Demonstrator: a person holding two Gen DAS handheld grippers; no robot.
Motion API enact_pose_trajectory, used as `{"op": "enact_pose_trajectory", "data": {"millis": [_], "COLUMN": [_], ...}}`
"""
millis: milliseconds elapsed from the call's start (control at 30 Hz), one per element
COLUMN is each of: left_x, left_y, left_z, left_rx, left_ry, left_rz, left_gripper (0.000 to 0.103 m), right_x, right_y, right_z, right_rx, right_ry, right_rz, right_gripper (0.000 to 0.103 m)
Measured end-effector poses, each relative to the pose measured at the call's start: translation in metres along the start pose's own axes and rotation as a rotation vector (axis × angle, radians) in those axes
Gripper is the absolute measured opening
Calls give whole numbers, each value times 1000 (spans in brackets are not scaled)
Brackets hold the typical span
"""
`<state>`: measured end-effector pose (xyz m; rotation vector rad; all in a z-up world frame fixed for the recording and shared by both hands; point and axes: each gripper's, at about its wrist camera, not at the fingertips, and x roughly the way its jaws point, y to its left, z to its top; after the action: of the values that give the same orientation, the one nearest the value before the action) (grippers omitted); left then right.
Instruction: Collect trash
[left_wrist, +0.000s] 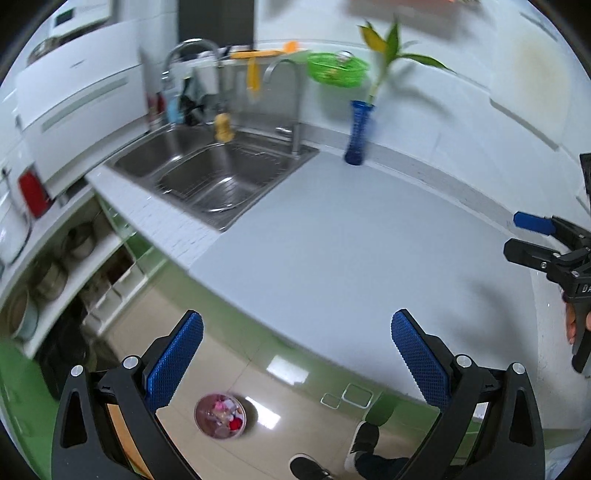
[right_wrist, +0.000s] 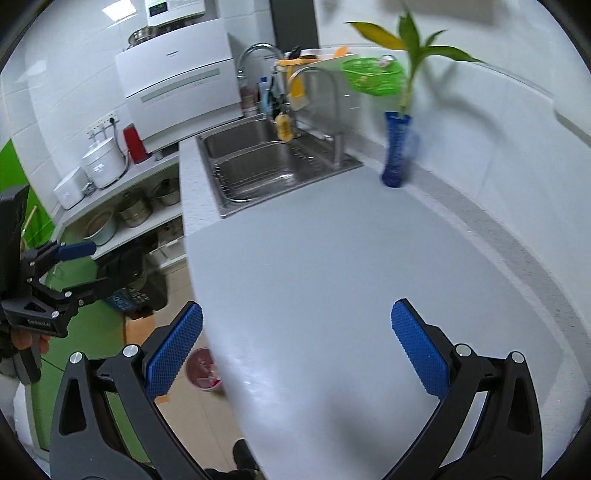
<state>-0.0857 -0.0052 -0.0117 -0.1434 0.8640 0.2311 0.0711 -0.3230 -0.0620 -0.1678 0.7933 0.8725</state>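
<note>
Jaws of the left gripper (left_wrist: 297, 354) and right gripper (right_wrist: 297, 345) stand wide apart, empty. Trash bin (left_wrist: 220, 415) sits on the floor below the table (left_wrist: 332, 240) edge, nearer the left gripper.

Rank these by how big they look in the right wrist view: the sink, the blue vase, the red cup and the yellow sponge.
Largest to smallest as they appear in that view:
1. sink
2. blue vase
3. red cup
4. yellow sponge
The vase and cup look close in size, and the cup stands farther off, so that pair is unsure.
</note>
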Motion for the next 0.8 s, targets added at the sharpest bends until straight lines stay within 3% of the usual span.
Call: {"op": "enact_pose_trajectory", "data": {"millis": [333, 600, 800], "left_x": [13, 16, 18], "left_y": [-39, -42, -47], "left_z": [19, 28, 31], "left_rx": [46, 82, 116], "left_ry": [-3, -9, -8], "left_rz": [-11, -47, -33], "left_gripper": [98, 98, 98], "right_x": [-9, -7, -5], "right_y": [-45, -39, -33], "right_z": [-1, 3, 6], "right_rx": [7, 32, 51], "right_ry": [-12, -25, -34], "right_rz": [-2, 8, 9], "right_gripper": [100, 100, 100]}}
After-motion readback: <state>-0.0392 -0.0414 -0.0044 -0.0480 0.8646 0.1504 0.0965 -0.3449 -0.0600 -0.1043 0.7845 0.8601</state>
